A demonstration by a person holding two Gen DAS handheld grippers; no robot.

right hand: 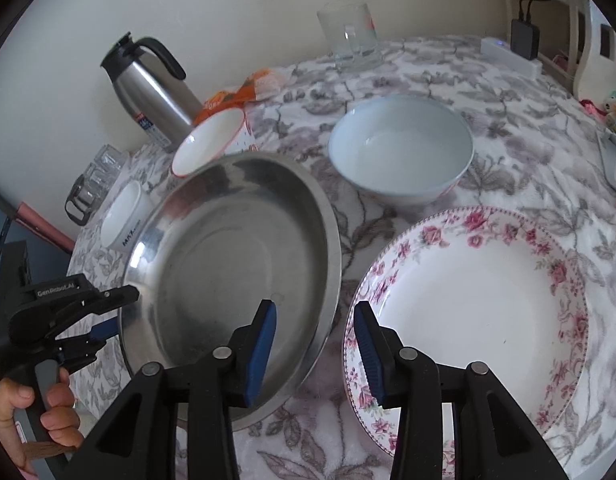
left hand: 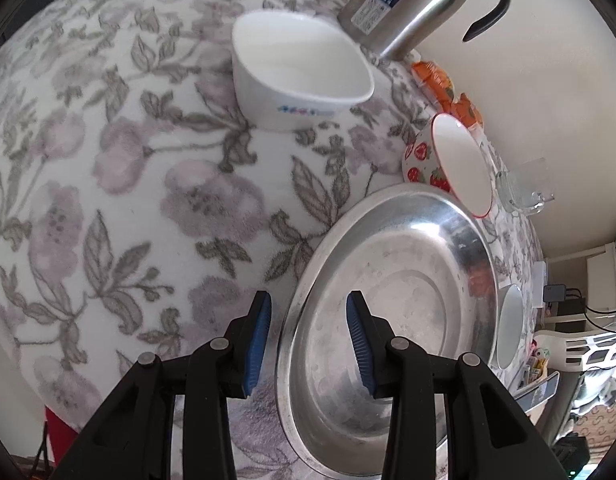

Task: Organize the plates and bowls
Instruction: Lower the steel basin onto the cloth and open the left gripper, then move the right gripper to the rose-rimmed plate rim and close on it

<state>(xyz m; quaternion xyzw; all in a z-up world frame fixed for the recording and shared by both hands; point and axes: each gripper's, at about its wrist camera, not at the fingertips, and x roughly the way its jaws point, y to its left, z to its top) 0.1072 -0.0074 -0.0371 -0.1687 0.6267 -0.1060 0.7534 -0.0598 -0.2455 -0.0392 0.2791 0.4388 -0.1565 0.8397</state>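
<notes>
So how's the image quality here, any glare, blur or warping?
Left wrist view: strong fisheye bulge in the tablecloth, bright glare on the steel plate rim. Right wrist view: dark corner vignetting, soft reflections in that plate, glass mug slightly soft.

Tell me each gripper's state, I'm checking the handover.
Left gripper: astride steel plate rim, grip cannot be told.
Right gripper: open, astride same rim.

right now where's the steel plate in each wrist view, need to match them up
Left wrist: the steel plate fills the lower right, its near rim between the left gripper's fingers.
Right wrist: it sits centre left, tilted, with the left gripper at its left rim and the floral plate to its right.
Shared landmark: the steel thermos by the wall.
</notes>
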